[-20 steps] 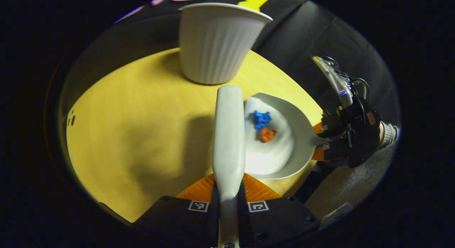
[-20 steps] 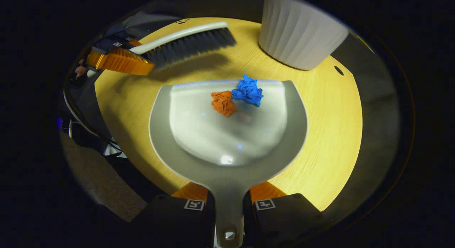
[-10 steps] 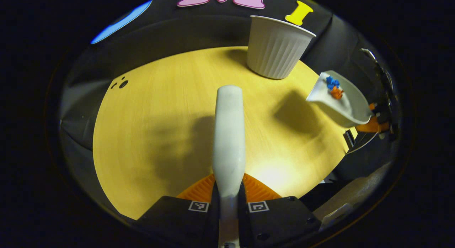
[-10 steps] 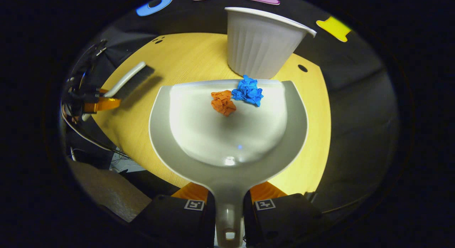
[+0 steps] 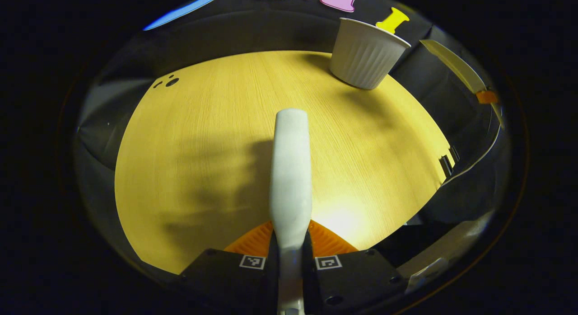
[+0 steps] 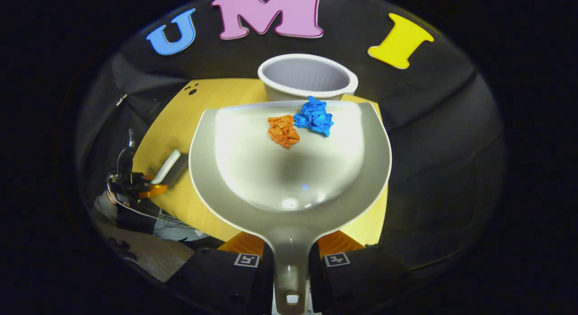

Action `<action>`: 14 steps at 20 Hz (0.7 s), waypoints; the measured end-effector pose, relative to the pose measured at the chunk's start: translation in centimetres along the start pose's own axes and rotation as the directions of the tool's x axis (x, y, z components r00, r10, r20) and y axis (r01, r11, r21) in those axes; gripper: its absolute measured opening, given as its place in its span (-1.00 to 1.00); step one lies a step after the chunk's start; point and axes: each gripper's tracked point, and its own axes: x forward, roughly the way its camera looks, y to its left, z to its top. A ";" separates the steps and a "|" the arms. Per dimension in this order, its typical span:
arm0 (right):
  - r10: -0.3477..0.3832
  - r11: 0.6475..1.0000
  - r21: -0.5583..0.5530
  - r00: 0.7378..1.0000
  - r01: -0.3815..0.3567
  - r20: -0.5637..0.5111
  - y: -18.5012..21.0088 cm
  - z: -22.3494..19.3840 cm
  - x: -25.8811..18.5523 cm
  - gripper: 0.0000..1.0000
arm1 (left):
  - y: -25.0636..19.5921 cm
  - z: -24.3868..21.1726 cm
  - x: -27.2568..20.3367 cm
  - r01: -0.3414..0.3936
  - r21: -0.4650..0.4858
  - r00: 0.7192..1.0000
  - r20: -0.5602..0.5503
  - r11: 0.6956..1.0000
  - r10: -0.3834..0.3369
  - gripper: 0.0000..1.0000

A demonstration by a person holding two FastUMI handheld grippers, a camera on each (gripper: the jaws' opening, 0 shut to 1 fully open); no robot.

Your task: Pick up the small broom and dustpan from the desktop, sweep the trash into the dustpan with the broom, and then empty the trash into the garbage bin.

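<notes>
My right gripper (image 6: 291, 256) is shut on the handle of the grey dustpan (image 6: 289, 170), which hangs high above the desk. An orange paper wad (image 6: 283, 130) and a blue paper wad (image 6: 314, 116) lie near the pan's front lip. Just beyond that lip stands the white ribbed garbage bin (image 6: 307, 75), its mouth seen from above. My left gripper (image 5: 290, 256) is shut on the white broom (image 5: 290, 170), held over the yellow desk (image 5: 203, 138). In the left gripper view the bin (image 5: 366, 53) stands at the far right, and the dustpan's edge (image 5: 456, 64) shows up high beside it.
In the right gripper view the left gripper (image 6: 146, 186) and broom (image 6: 168, 166) sit far below at the desk's left edge, with cables beside them. Small dark holes (image 5: 168, 82) mark the desk's far left corner. The black booth wall stands behind the bin.
The right gripper has lifted the dustpan well above the desk and brought it toward the bin, both wads still in it. The left gripper has drawn back with the broom.
</notes>
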 end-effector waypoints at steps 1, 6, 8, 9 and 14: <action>-0.029 1.000 -0.004 0.999 0.029 0.018 -1.4 1.6 -0.7 -0.26 | 0.2 -0.1 -0.1 0.001 0.003 1.000 0.001 1.000 -0.001 -0.48; -0.196 0.977 -0.077 0.980 0.198 0.035 -7.6 8.5 -0.6 -0.26 | 0.3 -0.8 -0.2 0.012 0.000 1.000 0.013 1.000 -0.012 -0.48; -0.235 0.966 -0.104 0.972 0.236 0.027 -8.8 10.5 -0.1 -0.26 | 0.5 -0.9 -0.4 0.007 0.005 1.000 0.013 1.000 -0.007 -0.48; -0.248 0.961 -0.120 0.969 0.248 0.020 -9.2 11.4 0.3 -0.26 | 0.5 -0.9 -0.3 0.003 0.004 1.000 0.015 1.000 -0.003 -0.48; -0.329 0.910 -0.277 0.944 0.308 -0.029 -11.0 14.9 2.6 -0.29 | 1.1 -1.7 -0.4 -0.005 -0.031 1.000 0.016 0.999 0.005 -0.51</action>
